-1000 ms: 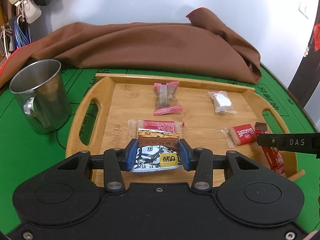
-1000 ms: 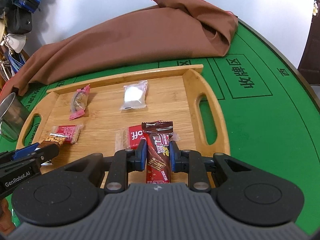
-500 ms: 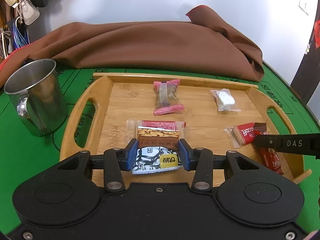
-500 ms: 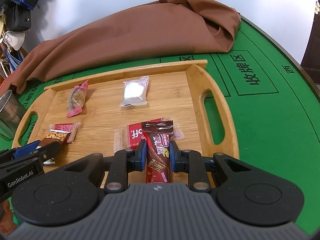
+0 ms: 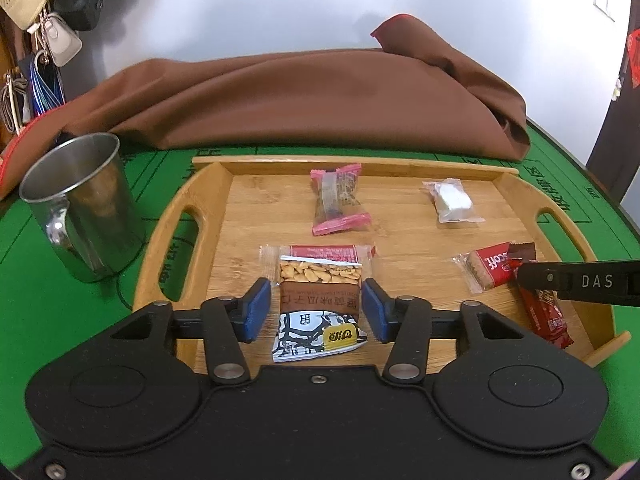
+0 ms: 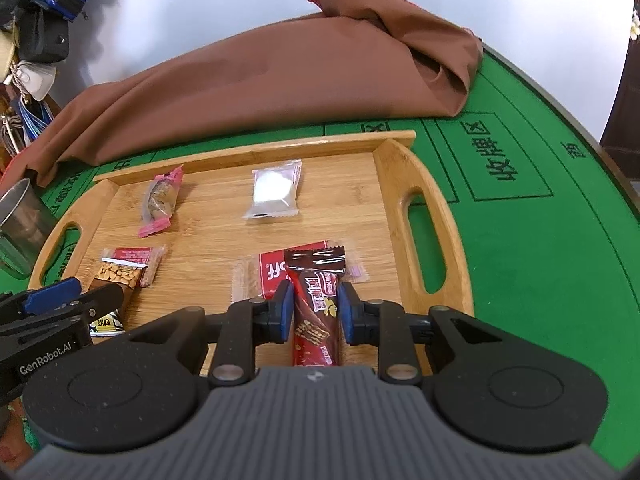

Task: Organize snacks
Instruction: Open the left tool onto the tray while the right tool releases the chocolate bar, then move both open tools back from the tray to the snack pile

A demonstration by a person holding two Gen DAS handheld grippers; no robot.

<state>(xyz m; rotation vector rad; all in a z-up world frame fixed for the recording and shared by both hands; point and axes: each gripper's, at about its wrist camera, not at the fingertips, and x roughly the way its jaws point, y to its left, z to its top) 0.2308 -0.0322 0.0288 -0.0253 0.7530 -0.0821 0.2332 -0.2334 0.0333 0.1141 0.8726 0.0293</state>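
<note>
I had both tools low over the near edge of the bamboo tray [image 5: 208,184], each letting go. The left tool [image 5: 316,312] was opening, its blue pads standing clear on either side of the peanut packet [image 5: 318,304], which lay flat near the tray's front edge, overlapping a red-labelled clear wrapper [image 5: 320,253] just behind it. The right tool [image 6: 313,312] was opening too, with a slim gap showing beside the red chocolate wafer bar [image 6: 314,312], which rested across a Biscoff biscuit pack [image 6: 269,276] toward the tray's right handle.

These packets looked light, crinkly and slick to me; I judged the foil would slide under a loose pinch, and the biscuit and wafer could crack if squeezed. Gripping across the narrow width at mid-length seemed safest.

Farther back on the tray sat a pink-ended candy [image 5: 338,200] and a white sweet in clear wrap [image 5: 452,202]. A steel mug [image 5: 80,208] stood on the green bench left of the tray; I could see nothing inside it.
</note>
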